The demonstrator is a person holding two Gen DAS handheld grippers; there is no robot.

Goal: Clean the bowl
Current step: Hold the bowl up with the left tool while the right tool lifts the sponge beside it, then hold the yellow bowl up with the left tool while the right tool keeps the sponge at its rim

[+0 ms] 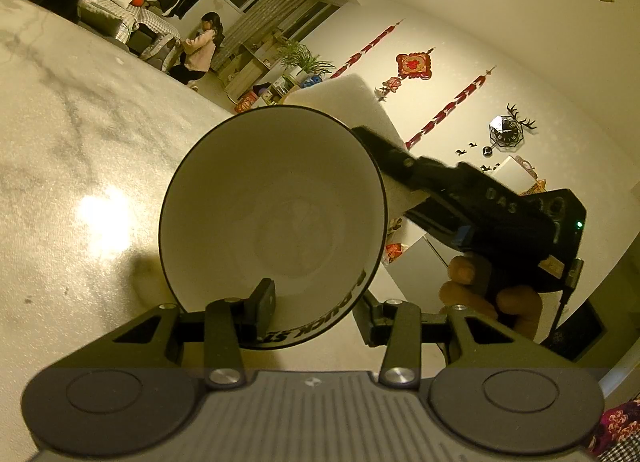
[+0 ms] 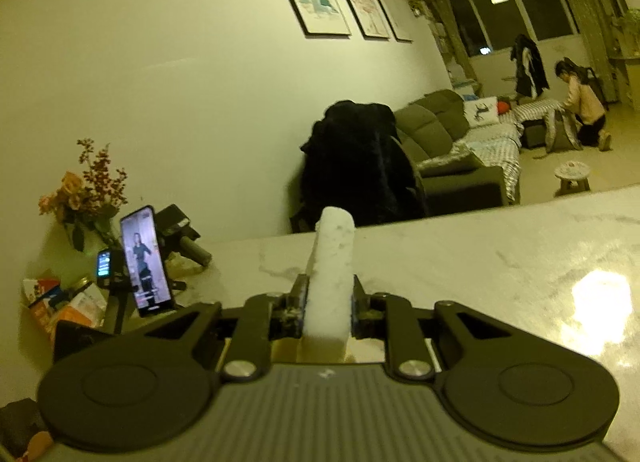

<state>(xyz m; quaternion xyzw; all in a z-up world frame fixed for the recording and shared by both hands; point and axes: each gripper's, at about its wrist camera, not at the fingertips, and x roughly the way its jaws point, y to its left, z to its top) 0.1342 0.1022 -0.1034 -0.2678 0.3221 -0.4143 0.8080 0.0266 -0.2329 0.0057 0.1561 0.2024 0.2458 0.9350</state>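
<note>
The bowl (image 1: 272, 222) is white inside, with a thin dark rim and dark letters on its outer wall. It is held up above the marble table (image 1: 72, 150), tilted so that its open side faces the left wrist camera. The left gripper (image 1: 316, 310) holds it at the near edge: one finger (image 1: 264, 298) lies inside the bowl against the inner wall, the other is outside on the right, so the jaws are clamped on the bowl's wall.

Just behind the far right part of the rim there is a white sponge block (image 1: 352, 102). It touches or almost touches the rim; I cannot tell which. The right gripper (image 1: 400, 170) comes in from the right and its jaws are pressed together on this sponge. A hand (image 1: 488, 294) holds the handle of that gripper, low on the right.

In the right wrist view the same sponge (image 2: 332, 274) stands upright between the two pads of the right gripper (image 2: 330, 302), squeezed thin at the near end.

Farther away, on the left of the table, a phone (image 2: 146, 262) with a lit screen stands on a holder, near a vase of flowers (image 2: 88, 190). A person (image 2: 580, 106) kneels on the floor at the far side of the room.
</note>
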